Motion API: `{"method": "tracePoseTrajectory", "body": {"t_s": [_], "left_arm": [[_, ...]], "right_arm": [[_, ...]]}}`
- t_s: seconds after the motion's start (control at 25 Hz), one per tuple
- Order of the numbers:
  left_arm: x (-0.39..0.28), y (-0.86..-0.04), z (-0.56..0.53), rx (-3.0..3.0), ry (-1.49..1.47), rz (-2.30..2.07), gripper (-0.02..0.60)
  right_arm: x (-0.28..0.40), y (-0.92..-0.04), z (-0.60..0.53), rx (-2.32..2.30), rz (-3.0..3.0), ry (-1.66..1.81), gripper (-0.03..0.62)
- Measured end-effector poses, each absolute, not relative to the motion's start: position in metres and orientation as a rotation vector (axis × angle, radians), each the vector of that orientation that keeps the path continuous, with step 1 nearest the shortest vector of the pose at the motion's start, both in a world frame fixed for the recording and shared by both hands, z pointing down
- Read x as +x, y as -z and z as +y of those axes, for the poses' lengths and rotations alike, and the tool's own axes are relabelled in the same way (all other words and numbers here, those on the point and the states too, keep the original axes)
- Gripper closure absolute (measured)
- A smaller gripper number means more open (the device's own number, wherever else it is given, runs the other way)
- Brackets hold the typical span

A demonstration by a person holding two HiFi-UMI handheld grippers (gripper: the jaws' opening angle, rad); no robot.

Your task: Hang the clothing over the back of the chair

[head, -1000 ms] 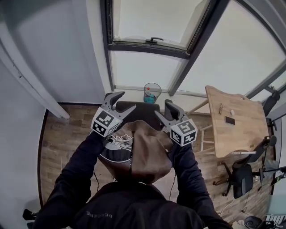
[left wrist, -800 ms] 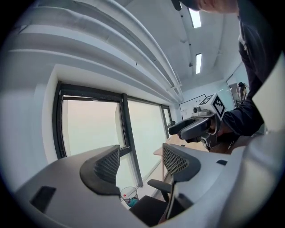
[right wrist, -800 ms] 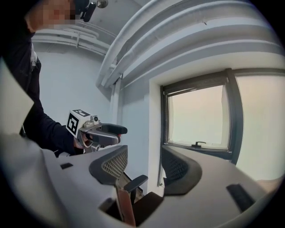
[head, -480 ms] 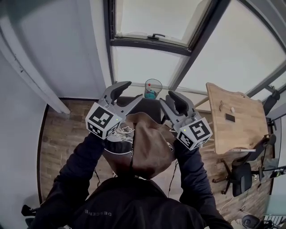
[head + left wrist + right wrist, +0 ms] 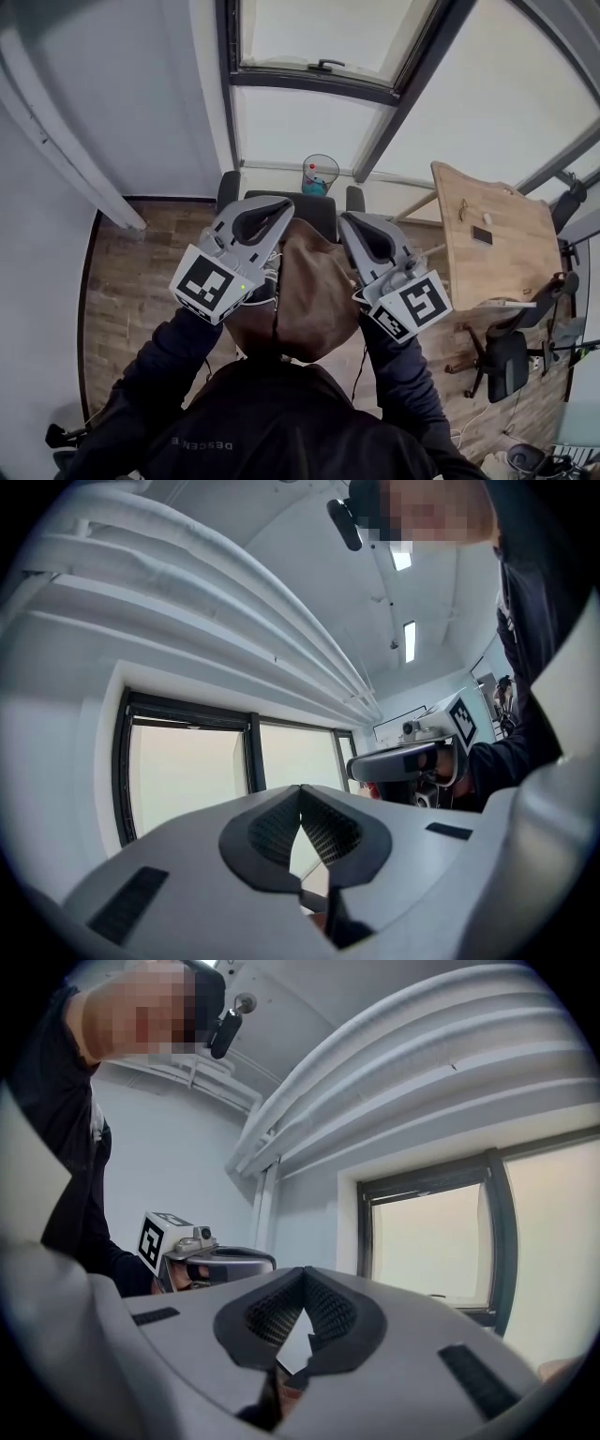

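1. The clothing (image 5: 314, 291), brown with a dark lining, hangs between your two tongs, in front of your chest. Its upper edge reaches up to their tips.
2. The chair (image 5: 317, 206) stands just beyond the clothing, its dark back showing above the cloth's upper edge. Whether cloth and back touch cannot be told.
3. Your left tongs (image 5: 281, 208) point level toward the window (image 5: 309, 131). The jaws have just been closing and now meet at the tips. A sliver of brown cloth shows low between them, so they are clamped on the left side of the clothing.
4. Your right tongs (image 5: 349, 221) also point level. Their jaws have just been closing too, and the tips are now together. Brown cloth shows low in the gap, so they grip the right side of the clothing.
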State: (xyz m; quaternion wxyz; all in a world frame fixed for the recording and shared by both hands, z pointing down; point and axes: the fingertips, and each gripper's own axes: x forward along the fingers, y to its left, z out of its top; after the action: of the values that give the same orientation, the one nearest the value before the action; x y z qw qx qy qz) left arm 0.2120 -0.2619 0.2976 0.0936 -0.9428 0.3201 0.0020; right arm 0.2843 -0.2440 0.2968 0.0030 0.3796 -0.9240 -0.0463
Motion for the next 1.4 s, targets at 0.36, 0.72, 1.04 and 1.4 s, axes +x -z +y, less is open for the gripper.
{"method": "tracePoseTrajectory", "body": {"t_s": [0.36, 0.72, 1.04, 1.4], "left_arm": [[0.201, -0.309, -0.237, -2.819, -0.030, 1.003, 0.564], [0.196, -0.309, -0.214, -2.829, -0.046, 1.007, 0.563], [0.203, -0.309, -0.198, -2.851, -0.032, 0.968, 0.563], [0.203, -0.319, -0.194, -2.873, -0.018, 0.969, 0.563]], "right_arm": [[0.281, -0.299, -0.223, 1.328, -2.847, 0.221, 0.595], [0.272, -0.305, -0.200, 1.285, -2.835, 0.233, 0.588], [0.274, -0.311, -0.187, 1.285, -2.834, 0.217, 0.588], [0.274, -0.319, -0.183, 1.287, -2.825, 0.198, 0.588]]}}
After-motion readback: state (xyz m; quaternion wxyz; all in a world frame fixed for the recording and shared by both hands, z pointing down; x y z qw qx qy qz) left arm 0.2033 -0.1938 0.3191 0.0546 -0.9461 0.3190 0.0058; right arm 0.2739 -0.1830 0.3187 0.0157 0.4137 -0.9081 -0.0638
